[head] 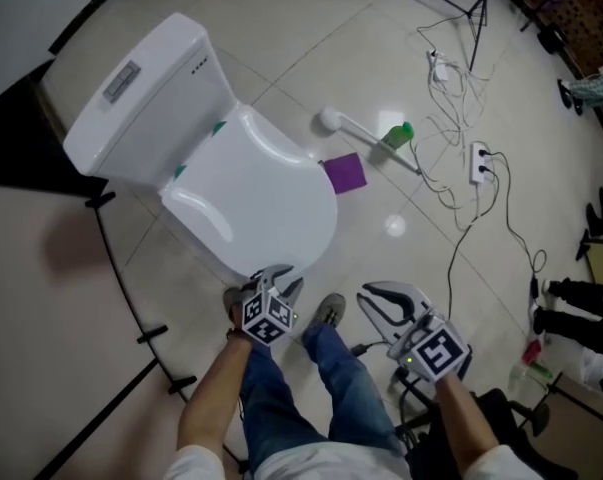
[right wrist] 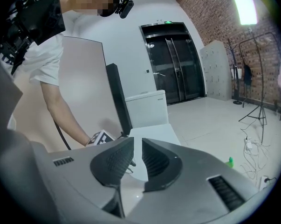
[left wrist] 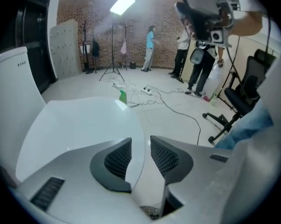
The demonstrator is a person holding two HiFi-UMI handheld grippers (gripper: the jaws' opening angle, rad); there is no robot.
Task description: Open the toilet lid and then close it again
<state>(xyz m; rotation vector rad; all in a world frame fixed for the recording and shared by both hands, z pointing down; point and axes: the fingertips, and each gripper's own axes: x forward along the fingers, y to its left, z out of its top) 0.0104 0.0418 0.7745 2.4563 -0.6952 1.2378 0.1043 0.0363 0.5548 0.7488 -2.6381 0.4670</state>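
Observation:
The white toilet stands with its lid [head: 251, 183] down flat, the tank [head: 146, 78] behind it at the upper left. My left gripper [head: 281, 276] is at the lid's front rim. In the left gripper view its jaws [left wrist: 140, 150] stand apart astride that rim, with the lid [left wrist: 79, 125] spreading out beyond them and no pad visibly pressing on it. My right gripper [head: 376, 298] hangs over the floor to the right of the bowl, clear of the toilet. Its jaws [right wrist: 137, 155] are nearly together with nothing between them, and they face the lid [right wrist: 156, 133] and tank [right wrist: 147, 107].
A purple cloth [head: 343, 172], a white-handled brush [head: 356, 126] and a green bottle [head: 399, 133] lie on the tiles right of the bowl. A power strip with cables [head: 478, 163] lies further right. An office chair [left wrist: 243, 97] and standing people [left wrist: 196, 55] are beyond. The person's legs [head: 311, 388] are close below.

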